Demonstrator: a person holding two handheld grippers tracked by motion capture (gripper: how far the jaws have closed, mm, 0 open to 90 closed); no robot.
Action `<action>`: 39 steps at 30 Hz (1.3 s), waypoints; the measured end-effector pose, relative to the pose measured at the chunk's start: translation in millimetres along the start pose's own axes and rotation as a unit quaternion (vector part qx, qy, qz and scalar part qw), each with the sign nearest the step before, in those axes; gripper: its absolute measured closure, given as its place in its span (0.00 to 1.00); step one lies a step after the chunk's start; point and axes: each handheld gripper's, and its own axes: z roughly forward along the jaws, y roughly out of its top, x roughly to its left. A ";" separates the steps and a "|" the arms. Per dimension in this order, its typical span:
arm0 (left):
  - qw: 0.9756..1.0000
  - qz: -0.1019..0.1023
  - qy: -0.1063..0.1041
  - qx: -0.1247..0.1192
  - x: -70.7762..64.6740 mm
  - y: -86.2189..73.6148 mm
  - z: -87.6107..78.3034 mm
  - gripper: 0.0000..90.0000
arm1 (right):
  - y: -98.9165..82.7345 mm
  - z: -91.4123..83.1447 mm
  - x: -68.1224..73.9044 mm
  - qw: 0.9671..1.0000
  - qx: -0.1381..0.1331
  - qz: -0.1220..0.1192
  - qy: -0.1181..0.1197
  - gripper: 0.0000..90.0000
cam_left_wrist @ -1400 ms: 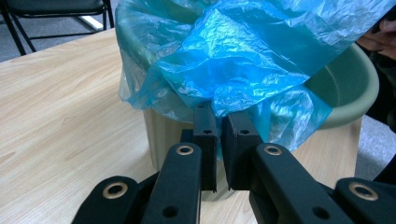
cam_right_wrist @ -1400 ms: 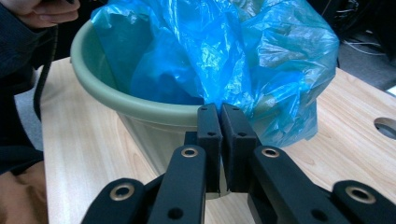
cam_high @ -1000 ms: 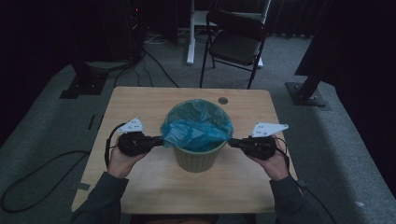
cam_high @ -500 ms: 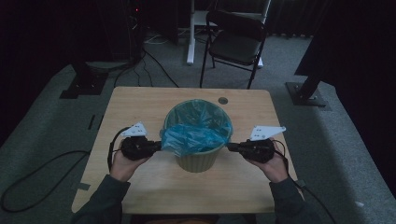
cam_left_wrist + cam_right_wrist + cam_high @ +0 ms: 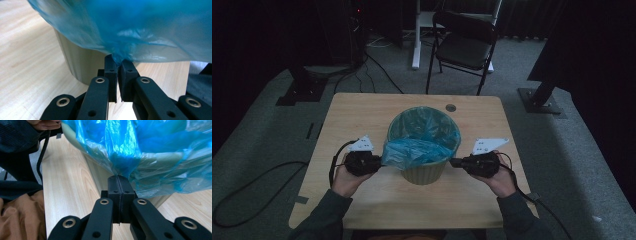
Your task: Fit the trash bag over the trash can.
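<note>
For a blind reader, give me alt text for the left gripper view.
The left hand-held gripper is shut on a pinch of blue plastic bag. The bag drapes over the pale bin, which stands on a light wooden table.

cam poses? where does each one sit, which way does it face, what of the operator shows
High view: above the person's side, facing forward and down on the table; forearms, left gripper and right gripper flank the bin.
Left gripper view: on the left gripper, facing the bin; jaws pinch the blue bag.
Right gripper view: on the right gripper, facing the bin; jaws pinch the bag; a hand top left.
Shared: bag, bin, table.
</note>
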 end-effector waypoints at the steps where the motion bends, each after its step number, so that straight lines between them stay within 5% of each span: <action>1: 1.000 0.004 0.000 0.005 -0.9 -0.7 2.1 0.96 | -0.2 1.0 0.5 1.000 0.003 0.000 0.002 1.00; 8: 1.000 -0.001 -0.001 -0.001 0.4 -1.7 -0.7 0.93 | -0.2 1.9 0.7 1.000 0.007 -0.004 0.001 1.00; 26: 0.997 -0.055 0.007 -0.059 20.4 -14.6 -41.0 0.78 | 0.0 -3.9 -1.4 1.000 0.006 -0.004 -0.007 0.99; 39: 0.994 -0.045 -0.011 -0.094 19.1 -10.5 -59.1 0.59 | 0.3 -11.0 -1.7 1.000 -0.004 0.001 -0.008 0.81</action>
